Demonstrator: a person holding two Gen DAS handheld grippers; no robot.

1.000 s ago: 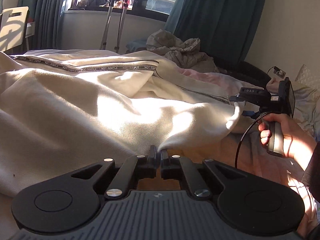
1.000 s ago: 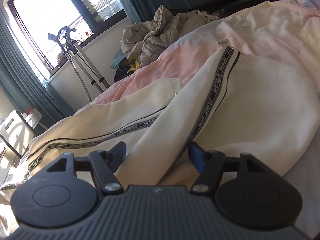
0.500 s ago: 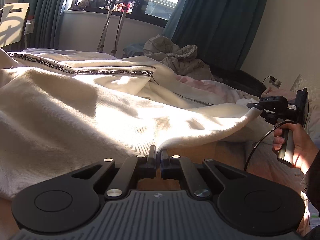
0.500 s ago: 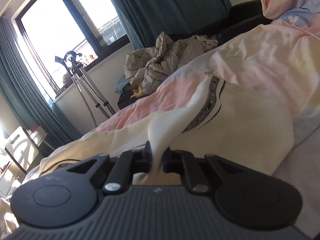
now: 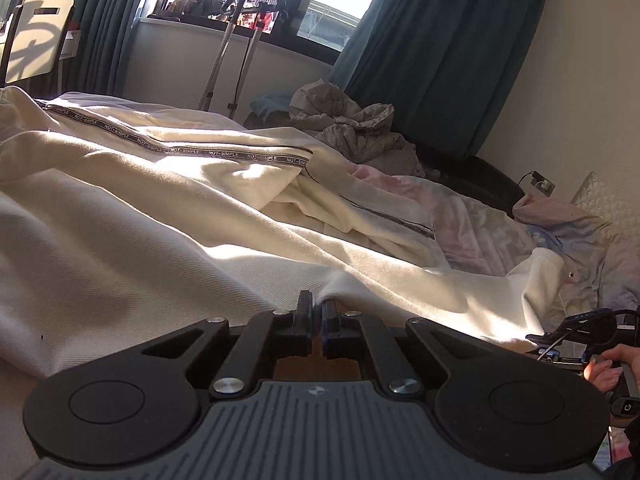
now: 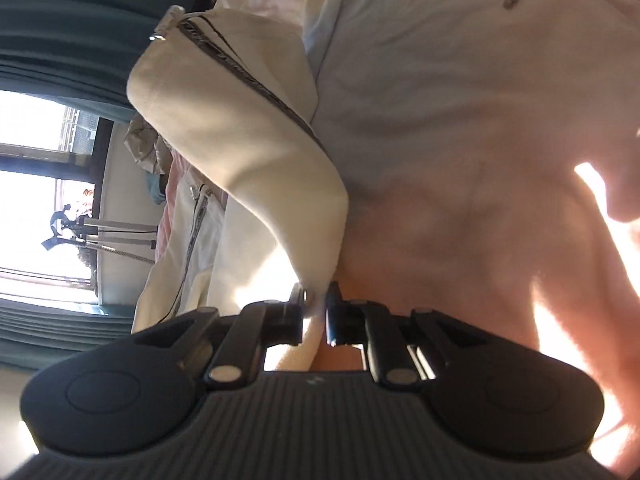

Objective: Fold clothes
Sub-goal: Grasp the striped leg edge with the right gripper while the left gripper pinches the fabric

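The left gripper (image 5: 316, 307) is clamped on a fold of the cream garment (image 5: 168, 216), its two fingers pressed nearly together with a ridge of the cloth's hem rising from between them. From that pinch the fabric runs away in a broad sunlit sheet across the bed (image 5: 480, 228), draped over the near edge. A black tape trim printed with "NOT-SIMPLE" (image 5: 208, 152) runs along the far part of the garment, ending beside a thin dark seam line.

The right gripper (image 6: 316, 304), seen from its own rolled-over camera, has a bunched strip of the same garment between its fingers; its jaws are opening slightly, yet the pads still press on the cloth. The fabric rises from this grip in a twisted band with the dark trim (image 6: 248, 80) running along it to a metal zipper pull (image 6: 158, 36). In the left wrist view this gripper sits low at the bed's right edge, held by the person's right hand (image 5: 608, 372).

A crumpled grey quilt (image 5: 352, 128) is piled at the bed's far end, below teal curtains (image 5: 432, 56). Crutches (image 5: 236, 40) lean under the window.
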